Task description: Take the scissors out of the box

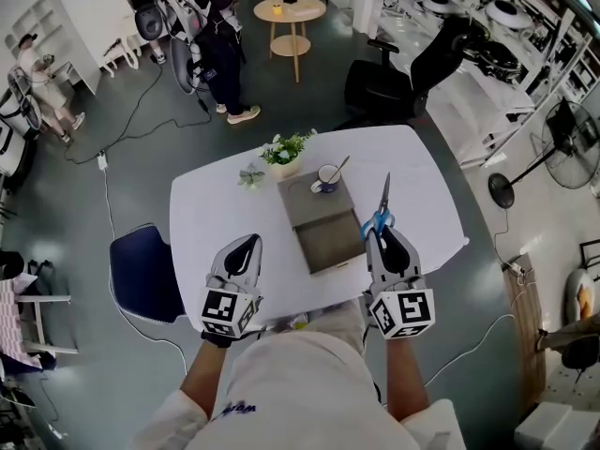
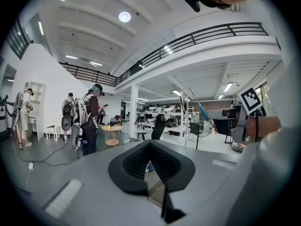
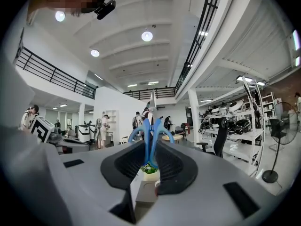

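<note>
Floor (image 1: 141,157): dark grey, smooth; a white power strip (image 1: 101,162) lies on it, with a pale cable (image 1: 107,204) running off toward the near side. A white table (image 1: 216,214) with rounded corners stands at centre, a dark blue chair (image 1: 141,270) at its left edge and a black office chair (image 1: 384,87) at its far side. Beyond these stands a round wooden side table (image 1: 290,12) with a lower shelf. White open shelving (image 1: 47,22) stands against the left wall. Racks (image 1: 511,22) loaded with equipment line the right side, with a black pedestal fan (image 1: 567,129) near them. Overhead is a white ceiling with round lights (image 3: 147,36). A mezzanine with a black railing (image 2: 211,34) is carried on a white column (image 2: 134,114). Several people (image 1: 220,45) stand at the far end.
</note>
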Available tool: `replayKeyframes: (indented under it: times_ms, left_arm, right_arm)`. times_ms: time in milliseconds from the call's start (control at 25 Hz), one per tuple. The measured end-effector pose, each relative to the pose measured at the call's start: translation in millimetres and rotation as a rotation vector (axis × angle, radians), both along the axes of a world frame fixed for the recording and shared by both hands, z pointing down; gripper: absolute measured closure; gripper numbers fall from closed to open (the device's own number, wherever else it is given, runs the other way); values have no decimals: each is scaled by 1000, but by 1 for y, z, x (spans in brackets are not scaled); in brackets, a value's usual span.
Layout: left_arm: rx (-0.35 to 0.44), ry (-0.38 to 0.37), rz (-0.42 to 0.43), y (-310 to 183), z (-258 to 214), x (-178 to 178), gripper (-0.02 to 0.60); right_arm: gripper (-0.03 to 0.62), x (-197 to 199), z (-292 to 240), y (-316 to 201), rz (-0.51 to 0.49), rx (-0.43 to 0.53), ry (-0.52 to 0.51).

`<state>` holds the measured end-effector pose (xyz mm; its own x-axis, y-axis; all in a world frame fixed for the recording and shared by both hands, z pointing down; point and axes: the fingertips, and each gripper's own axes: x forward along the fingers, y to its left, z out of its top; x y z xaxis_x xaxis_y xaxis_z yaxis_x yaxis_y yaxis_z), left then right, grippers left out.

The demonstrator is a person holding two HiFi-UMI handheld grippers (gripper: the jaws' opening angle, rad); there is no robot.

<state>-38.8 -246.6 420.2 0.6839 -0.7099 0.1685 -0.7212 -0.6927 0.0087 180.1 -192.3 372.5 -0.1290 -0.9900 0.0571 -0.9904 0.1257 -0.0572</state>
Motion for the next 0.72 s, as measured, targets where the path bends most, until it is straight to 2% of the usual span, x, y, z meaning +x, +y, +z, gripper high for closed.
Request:
replayKeyframes:
  times_ms: [720]
  left_arm:
    - [-4, 1, 12, 2, 0, 10, 584]
  right_arm:
    - [511, 7, 2, 3, 2, -16, 2]
